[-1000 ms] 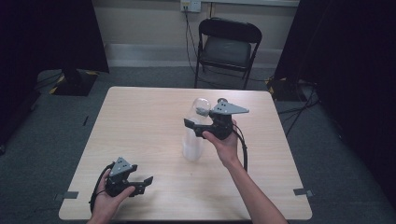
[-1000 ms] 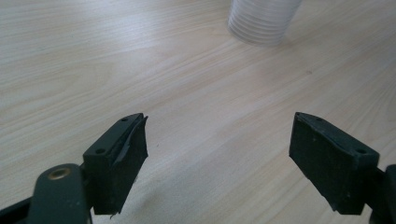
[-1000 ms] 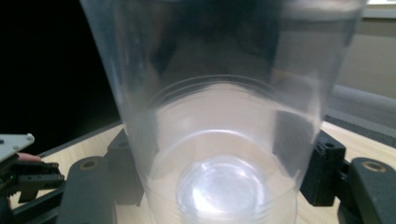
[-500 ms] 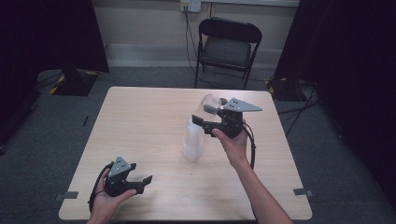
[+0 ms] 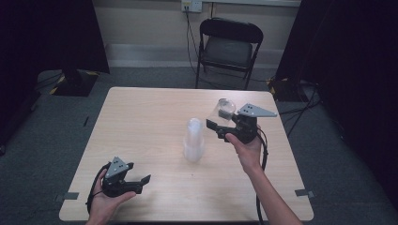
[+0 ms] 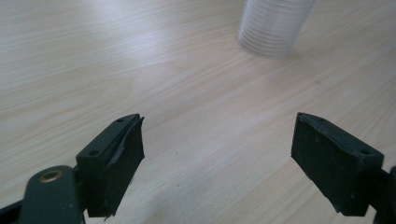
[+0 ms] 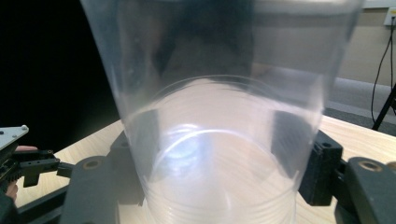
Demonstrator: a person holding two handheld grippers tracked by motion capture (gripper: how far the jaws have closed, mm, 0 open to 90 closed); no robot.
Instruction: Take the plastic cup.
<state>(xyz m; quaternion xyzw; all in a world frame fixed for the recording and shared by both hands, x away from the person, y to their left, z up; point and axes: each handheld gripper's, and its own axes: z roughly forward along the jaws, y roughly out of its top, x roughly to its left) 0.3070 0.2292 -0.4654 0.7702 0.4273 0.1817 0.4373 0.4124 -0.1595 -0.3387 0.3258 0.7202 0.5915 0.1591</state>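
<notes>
High view: one wood table (image 5: 150, 117), two tongs, one in each of my hands. My right tongs (image 5: 217, 126) are up over the table's right half, clamped on one clear cup (image 5: 222, 110) that lies tilted, its closed end pointing up and away from me. The grey plate sits on top of them, cable trailing down past my wrist. Just left of them, standing on the table w/ a small gap between, is one stack of clear cups (image 5: 193, 140), upside down; can't count how many are nested in it. My left tongs (image 5: 141, 180) rest low near the table's front left corner, jaws spread, nothing in them, well apart from the stack. One black folding chair (image 5: 228, 44) stands behind the table on grey carpet; one wall socket above it w/ a cord hanging down.

Left gripper view: both jaws of my left tongs (image 6: 217, 154) stand wide apart over bare wood, gripping nothing. The stack of clear cups (image 6: 273, 25) is at the top edge, ribbed rims touching the table, far ahead of the jaws.

Right gripper view: the clear cup (image 7: 219, 112) sits right in front of the lens, squeezed between the two jaws of my right tongs (image 7: 217, 154), one pad on each side of its wall. At far left, lower down, my left tongs (image 7: 32, 163) show small over the table edge.
</notes>
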